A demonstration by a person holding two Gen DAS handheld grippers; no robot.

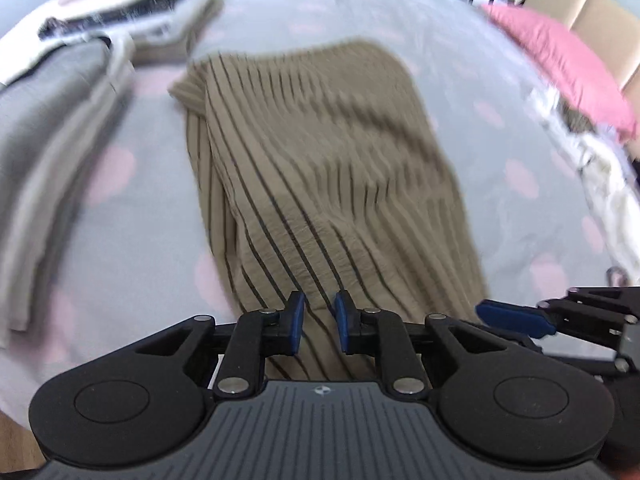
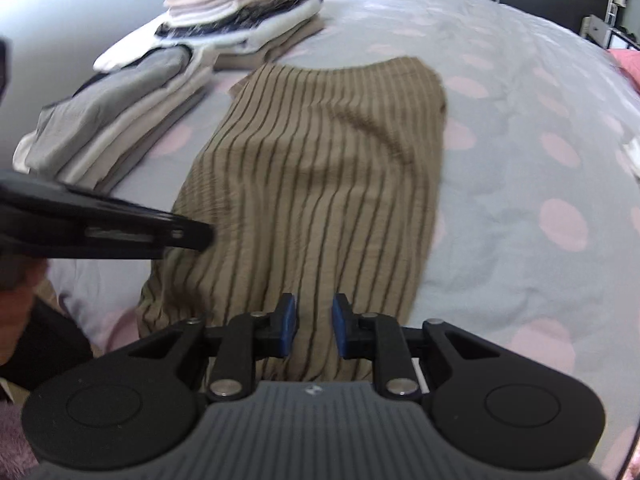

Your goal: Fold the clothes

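Striped garment spread on bed, near edge under left gripper and right gripper, jaws apart.

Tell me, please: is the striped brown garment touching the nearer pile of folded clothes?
Apart. The right wrist view shows a strip of grey bedcover between the striped brown garment and the nearer pile of folded clothes.

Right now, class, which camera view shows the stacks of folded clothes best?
The right wrist view: the stacks of folded clothes sit sharper there and show their layers, beside the striped garment. In the left wrist view the stacks are blurred and cut off at the left edge.
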